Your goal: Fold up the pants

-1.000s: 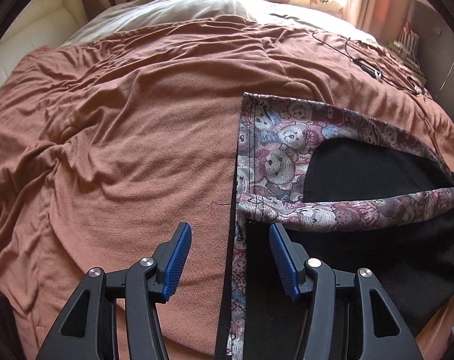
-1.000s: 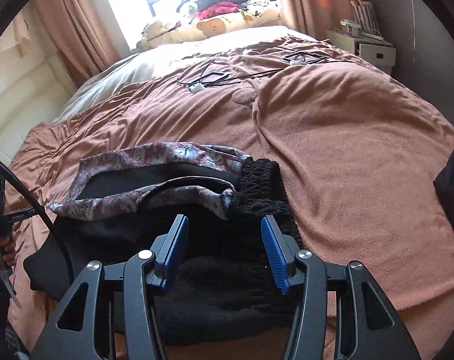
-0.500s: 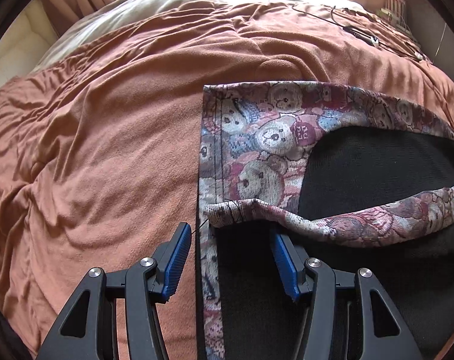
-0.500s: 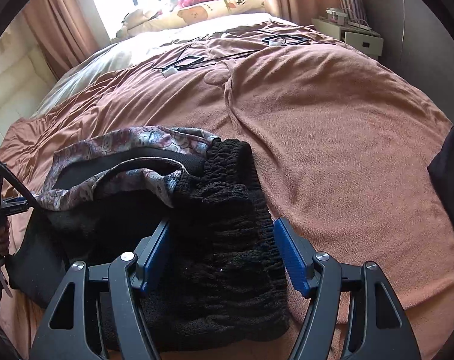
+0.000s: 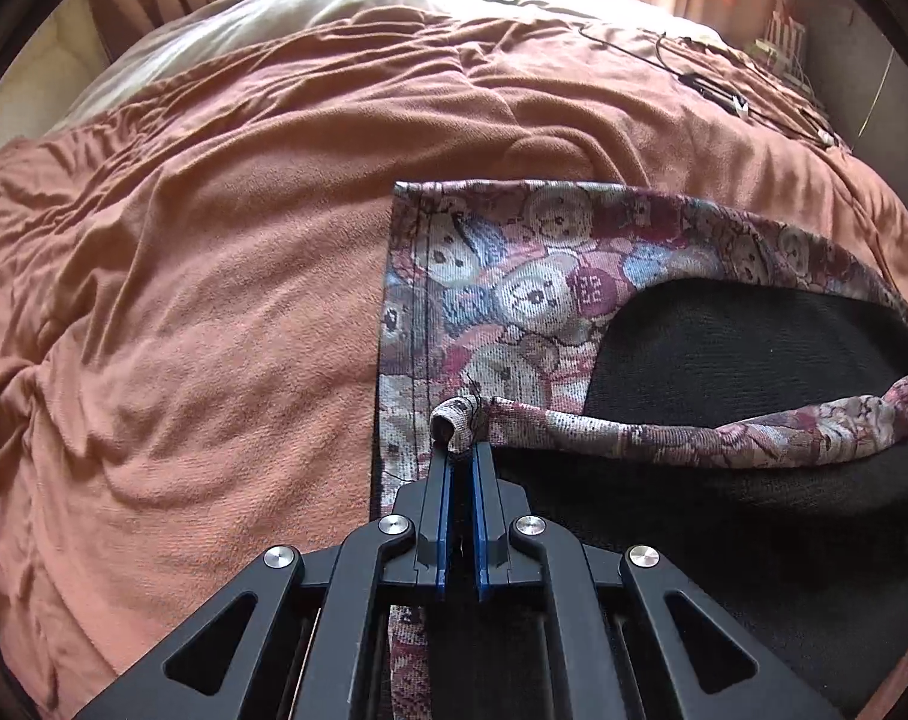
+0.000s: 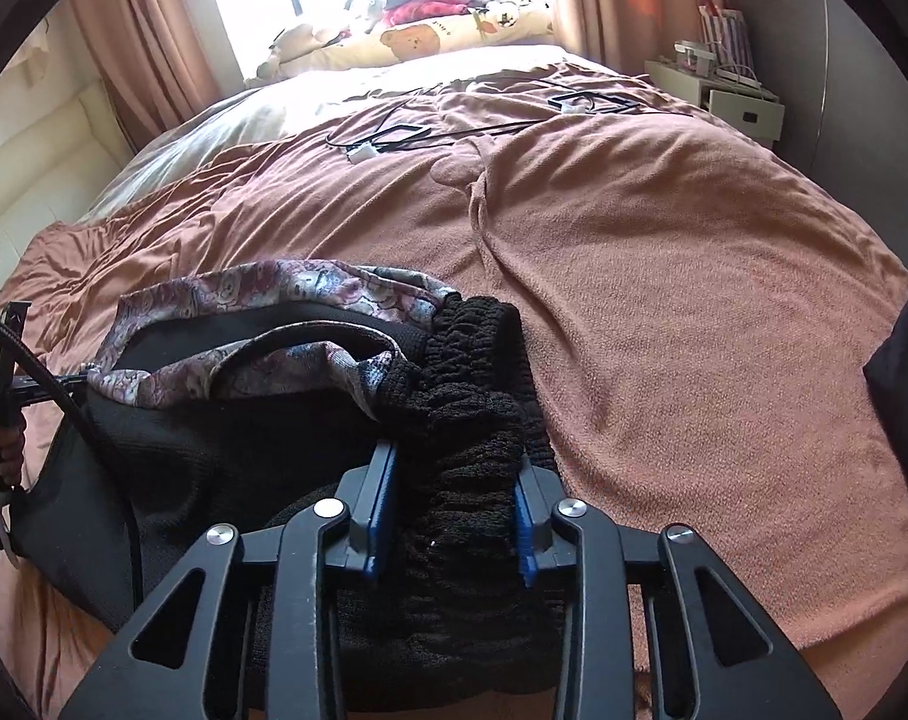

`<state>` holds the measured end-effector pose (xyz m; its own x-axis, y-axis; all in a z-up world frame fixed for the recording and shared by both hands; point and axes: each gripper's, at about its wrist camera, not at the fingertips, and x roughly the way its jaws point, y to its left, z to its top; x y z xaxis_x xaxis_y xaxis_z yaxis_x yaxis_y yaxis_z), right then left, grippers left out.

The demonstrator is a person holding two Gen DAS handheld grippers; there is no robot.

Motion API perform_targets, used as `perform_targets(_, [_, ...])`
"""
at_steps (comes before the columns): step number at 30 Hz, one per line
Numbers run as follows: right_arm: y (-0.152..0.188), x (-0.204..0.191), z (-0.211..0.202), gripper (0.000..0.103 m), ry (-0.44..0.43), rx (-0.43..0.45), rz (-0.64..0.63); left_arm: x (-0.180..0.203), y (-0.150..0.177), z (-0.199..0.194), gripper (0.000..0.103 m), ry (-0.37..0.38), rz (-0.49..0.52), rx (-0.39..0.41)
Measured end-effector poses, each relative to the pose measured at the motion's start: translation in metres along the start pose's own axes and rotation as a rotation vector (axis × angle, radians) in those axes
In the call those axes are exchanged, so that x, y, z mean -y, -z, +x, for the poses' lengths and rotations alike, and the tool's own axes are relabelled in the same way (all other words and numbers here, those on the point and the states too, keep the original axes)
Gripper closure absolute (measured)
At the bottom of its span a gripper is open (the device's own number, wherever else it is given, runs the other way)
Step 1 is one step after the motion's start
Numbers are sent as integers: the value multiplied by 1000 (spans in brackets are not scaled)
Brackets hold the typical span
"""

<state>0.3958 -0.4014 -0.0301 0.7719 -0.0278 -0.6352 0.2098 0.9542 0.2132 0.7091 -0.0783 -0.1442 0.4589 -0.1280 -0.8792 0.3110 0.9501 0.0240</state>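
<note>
The pants (image 5: 514, 294) have a teddy-bear print outside and a black fleece lining (image 5: 754, 348). They lie on a brown bedspread (image 5: 214, 300). My left gripper (image 5: 461, 450) is shut on the corner of the printed hem, which bunches up at the fingertips. In the right wrist view the pants (image 6: 262, 294) lie to the left, with the black elastic waistband (image 6: 472, 396) bunched in the middle. My right gripper (image 6: 454, 468) has closed partway around the bunched waistband, with both pads touching it.
Black cables with white plugs (image 6: 394, 138) lie on the far part of the bed. Pillows and soft toys (image 6: 424, 24) sit by the window. A white nightstand (image 6: 724, 96) stands at the far right. The bedspread (image 6: 694, 300) stretches to the right.
My left gripper has shut on the printed hem corner. My right gripper has moved forward over the black waistband and narrowed around it.
</note>
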Motion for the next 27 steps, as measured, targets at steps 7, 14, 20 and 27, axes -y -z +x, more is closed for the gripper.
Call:
perform_targets(7, [0,3,-21,83,-56,76,34,-2,-14,-38,97,-53,-2,123])
perform_targets(14, [-6,3,-14,83,-55,88,53,-9,-36,-46,97,-98,-47,171])
perform_targets(20, [-19,-2,4,83,-49,58,63,-14,-49,-32,97,-128,-86,173])
perform_targets(27, [-46,-10,36,83,-39,24,73,-21,-71,-10,97,-142,-145,137])
